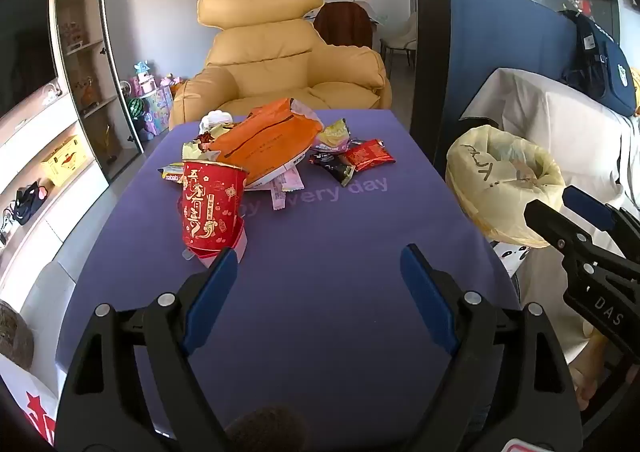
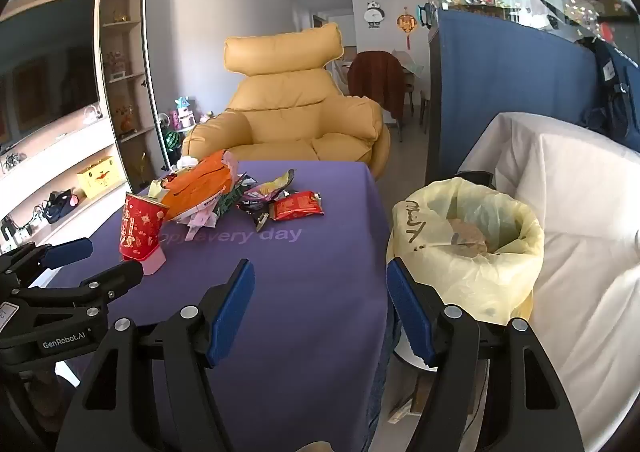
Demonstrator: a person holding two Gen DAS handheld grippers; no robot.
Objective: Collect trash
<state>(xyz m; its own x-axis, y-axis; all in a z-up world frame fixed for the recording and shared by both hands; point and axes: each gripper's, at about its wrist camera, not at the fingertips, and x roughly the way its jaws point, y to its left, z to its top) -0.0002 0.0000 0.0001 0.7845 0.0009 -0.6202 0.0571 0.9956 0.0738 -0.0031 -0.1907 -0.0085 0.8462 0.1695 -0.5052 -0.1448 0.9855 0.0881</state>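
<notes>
Left wrist view: the left gripper (image 1: 320, 272) hangs over the purple tablecloth (image 1: 320, 332), jaws spread wide, nothing between the blue pads.
Nearest target: the red paper cup (image 1: 212, 207) stands just ahead and to the left of the left pad, leaning a little, with a pink scrap at its foot.
The heap: behind the cup lies an orange bag (image 1: 268, 141), then a red snack wrapper (image 1: 370, 153) and a dark wrapper (image 1: 332, 165) side by side, with a pale yellow-green wrapper (image 1: 334, 133) just behind them.
Destination: the bin with the yellow liner (image 1: 504, 187) stands off the table's right edge, mouth open.
Right wrist view: the right gripper (image 2: 320, 308) is equally wide apart and empty, straddling the table's right edge, its right pad close in front of the bin liner (image 2: 464, 252).
Also here: the left gripper shows at the left edge, near the cup (image 2: 138, 228).
Step in hand: the first pick, by my read; all the trash is still on the table.
How to do it well: swing left to centre the cup between the pads, close gently on its wall so it does not crumple or tip.
For the right side: the red wrapper (image 2: 298, 205) is the easy reach; come in low and pinch an edge, not the cloth.
</notes>
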